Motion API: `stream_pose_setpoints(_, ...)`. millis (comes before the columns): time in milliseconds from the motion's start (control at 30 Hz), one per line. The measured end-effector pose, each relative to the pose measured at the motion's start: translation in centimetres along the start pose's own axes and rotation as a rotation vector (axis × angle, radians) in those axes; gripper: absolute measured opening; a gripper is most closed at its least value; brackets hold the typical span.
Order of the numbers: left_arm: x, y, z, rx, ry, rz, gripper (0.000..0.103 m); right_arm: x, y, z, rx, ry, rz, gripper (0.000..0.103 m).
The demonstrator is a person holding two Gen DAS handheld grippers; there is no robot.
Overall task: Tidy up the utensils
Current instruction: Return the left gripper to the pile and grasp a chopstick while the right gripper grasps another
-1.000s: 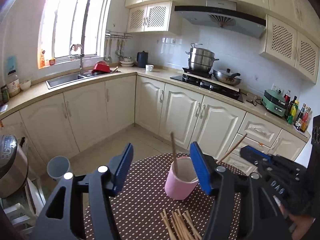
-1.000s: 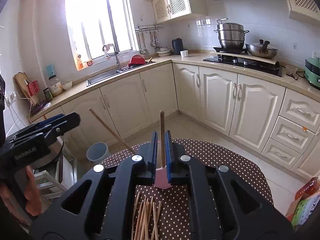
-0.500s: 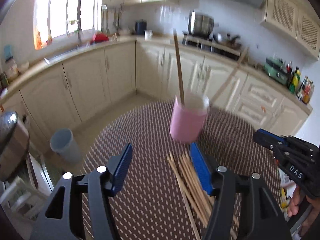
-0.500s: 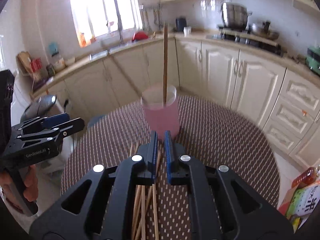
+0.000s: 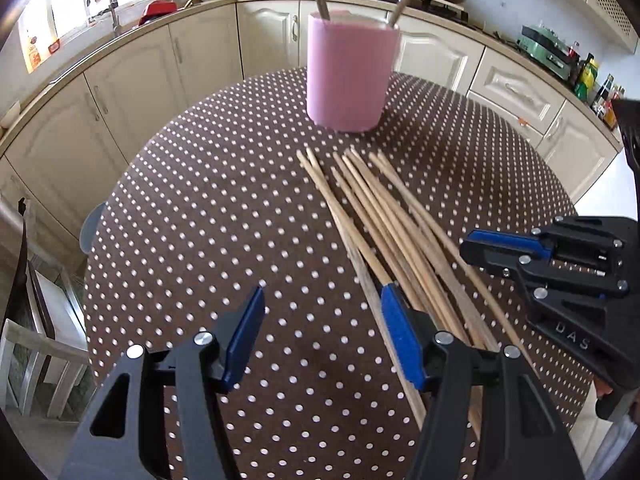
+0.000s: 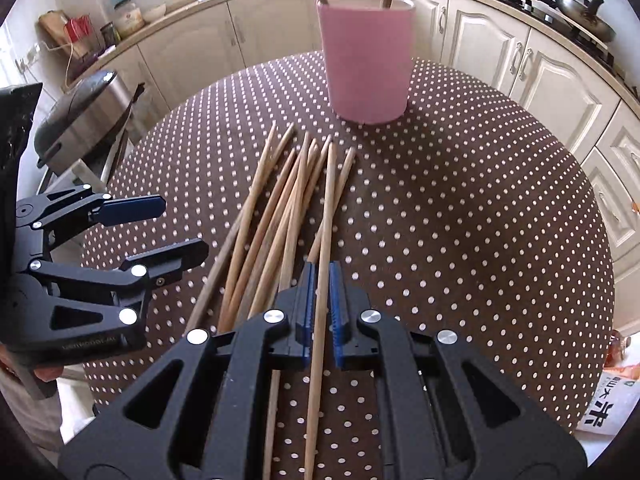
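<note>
A pink cup stands upright at the far side of the round dotted table with two wooden chopsticks in it; it also shows in the right wrist view. Several loose chopsticks lie in a pile in front of it. My left gripper is open and low over the table, its right finger at the pile's left edge. My right gripper is shut on one chopstick of the pile, which runs forward between its blue pads.
The table's edge curves round on all sides. Kitchen cabinets and a counter with a hob stand behind. A rice cooker stands to the left of the table. A printed bag lies at the table's right.
Both grippers have dropped from above the cup down to the pile of chopsticks. My right gripper let the earlier chopstick go into the cup and has shut on a chopstick from the pile.
</note>
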State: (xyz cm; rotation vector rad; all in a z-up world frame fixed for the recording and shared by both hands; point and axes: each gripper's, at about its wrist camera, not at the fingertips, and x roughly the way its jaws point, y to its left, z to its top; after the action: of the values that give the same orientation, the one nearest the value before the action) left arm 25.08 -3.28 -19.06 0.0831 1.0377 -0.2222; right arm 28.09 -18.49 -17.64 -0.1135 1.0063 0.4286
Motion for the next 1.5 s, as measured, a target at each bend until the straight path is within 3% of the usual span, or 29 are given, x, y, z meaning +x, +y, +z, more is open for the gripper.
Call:
stream_pose_setpoints(300, 1.5, -1.0, -0.7, 0.022, 0.016, 0.011, 0.060, 1.7, -0.3, -0.3, -0.013, 0.031, -0.012, 0.009)
stream_pose_setpoints(833, 5.8, 0.2, 6.5, -0.013, 0.082, 0.084, 0.061, 3.8, -2.4, 3.6, 0.029, 0.039, 0.002, 0.009)
stream_pose_setpoints(933, 6.7, 0.8, 8.2, -0.015, 0.089, 0.085, 0.061, 4.6, -2.5, 5.0, 0.033, 0.044, 0.000, 0.013)
stream_pose_setpoints(1033, 7.5, 1.5, 9.6, -0.017, 0.092, 0.079, 0.061, 5.4, -3.0, 6.7, 0.046, 0.050, 0.005, 0.031)
stream_pose_setpoints(1067, 7.8, 1.6, 10.1, -0.015, 0.090, 0.080, 0.060, 5.6, -3.1, 7.1, 0.047, 0.049, 0.003, 0.044)
stream_pose_setpoints(1100, 8.1, 1.9, 10.5, -0.025, 0.086, 0.081, 0.060, 5.8, -3.1, 7.6, 0.041, 0.053, -0.017, 0.044)
stream_pose_setpoints(1233, 8.9, 3.2, 11.9, -0.033, 0.075, 0.079, 0.055, 6.9, -3.4, 9.1, 0.010, 0.075, -0.051, 0.044)
stream_pose_setpoints(1333, 9.3, 3.6, 12.8, -0.024, 0.067, 0.086, 0.051, 7.5, -2.8, 10.1, -0.014, 0.088, -0.083, 0.033)
stream_pose_setpoints(1433, 9.6, 3.3, 13.6, 0.005, 0.062, 0.076, 0.041, 7.9, -2.8, 10.6, 0.001, 0.095, -0.071, 0.027)
stream_pose_setpoints(1500, 9.6, 2.8, 14.0, 0.012, 0.061, 0.069, 0.028, 8.0, -2.9, 11.0, 0.006, 0.093, -0.078, 0.020)
